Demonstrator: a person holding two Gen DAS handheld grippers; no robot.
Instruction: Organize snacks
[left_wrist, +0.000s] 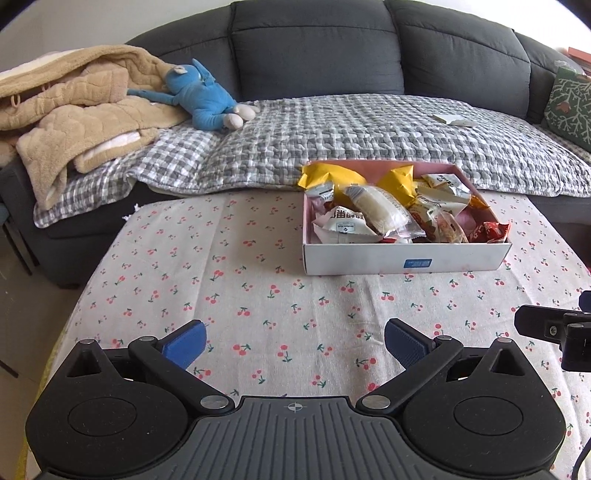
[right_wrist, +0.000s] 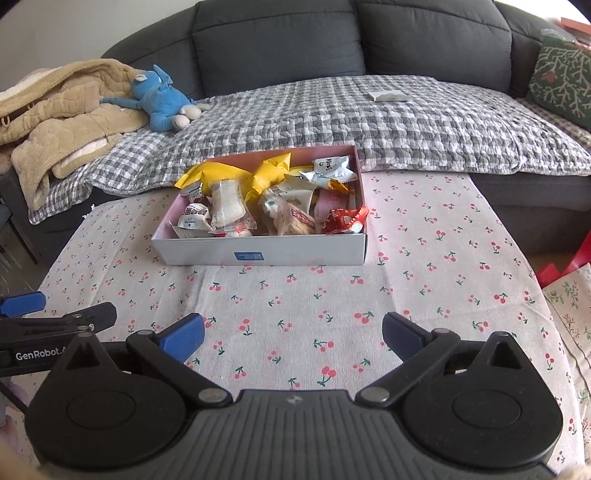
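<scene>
Both wide and empty: left hand-held gripper (left_wrist: 294, 345), right hand-held gripper (right_wrist: 293, 338), above cherry-print counter (right_wrist: 424, 258); snacks (right_wrist: 273, 199) piled inside box (right_wrist: 258, 254).

"GenRobot" is printed in white on the left gripper (right_wrist: 22, 306)

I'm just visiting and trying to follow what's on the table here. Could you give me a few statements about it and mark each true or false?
1. The snacks lie piled in an open box. True.
2. The left hand-held gripper grips a snack. False: its jaws stand open with nothing between them.
3. A blue plush toy lies on the sofa. True.
4. The tablecloth is plain white. False: it bears a cherry print.
5. The right hand-held gripper is open. True.
</scene>
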